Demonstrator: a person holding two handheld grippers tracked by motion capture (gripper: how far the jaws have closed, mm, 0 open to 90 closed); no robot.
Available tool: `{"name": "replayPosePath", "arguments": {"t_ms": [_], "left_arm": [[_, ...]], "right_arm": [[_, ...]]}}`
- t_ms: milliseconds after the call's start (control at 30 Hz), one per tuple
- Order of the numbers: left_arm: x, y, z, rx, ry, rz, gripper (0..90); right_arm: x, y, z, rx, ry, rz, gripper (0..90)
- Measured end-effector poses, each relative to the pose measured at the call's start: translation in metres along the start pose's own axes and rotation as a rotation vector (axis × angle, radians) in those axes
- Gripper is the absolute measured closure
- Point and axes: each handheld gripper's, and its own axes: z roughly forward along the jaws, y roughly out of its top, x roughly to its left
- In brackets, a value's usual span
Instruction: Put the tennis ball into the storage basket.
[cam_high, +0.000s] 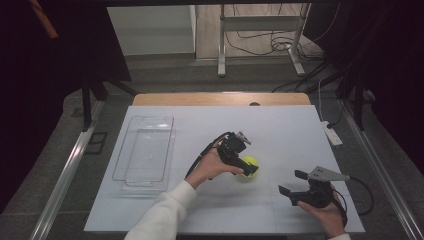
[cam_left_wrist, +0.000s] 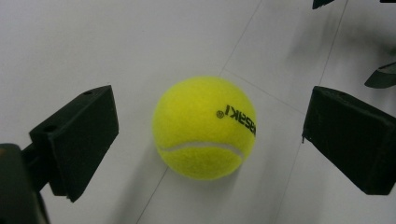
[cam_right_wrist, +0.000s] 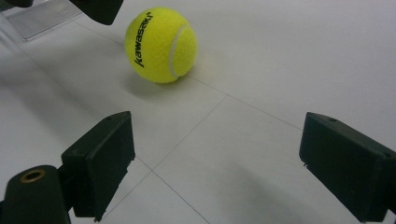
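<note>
A clear tray (cam_high: 145, 150) sits at the table's (cam_high: 280, 130) left as the left gripper (cam_high: 246, 166), jaws spread, straddles a yellow tennis ball (cam_left_wrist: 204, 128) resting mid-table, touching neither jaw. To the right, the right gripper (cam_high: 292, 185) waits well apart, jaws spread and empty. An off-centre closure could nudge the ball into rolling away.

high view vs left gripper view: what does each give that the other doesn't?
High view alone: the clear tray at the table's left, the right gripper held open off to the right, the person's hands and white sleeve, and the floor and cables beyond the table.

Left gripper view alone: the gaps between the ball and each open jaw, neither touching it, plus black lettering on its felt.

Both: the yellow ball on the white table, with the left gripper over it.
</note>
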Motion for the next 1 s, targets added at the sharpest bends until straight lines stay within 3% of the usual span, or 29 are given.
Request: {"name": "replayPosePath", "arguments": {"t_ms": [633,1000], "left_arm": [[0.003,0.000,0.026,0.063,-0.006,-0.008,4.4],[0.001,-0.001,0.033,0.113,0.000,0.011,7.4]], "right_arm": [[0.000,0.000,0.000,0.001,0.000,0.000,10.6],[0.000,0.000,0.000,0.003,0.001,0.000,10.6]]}}
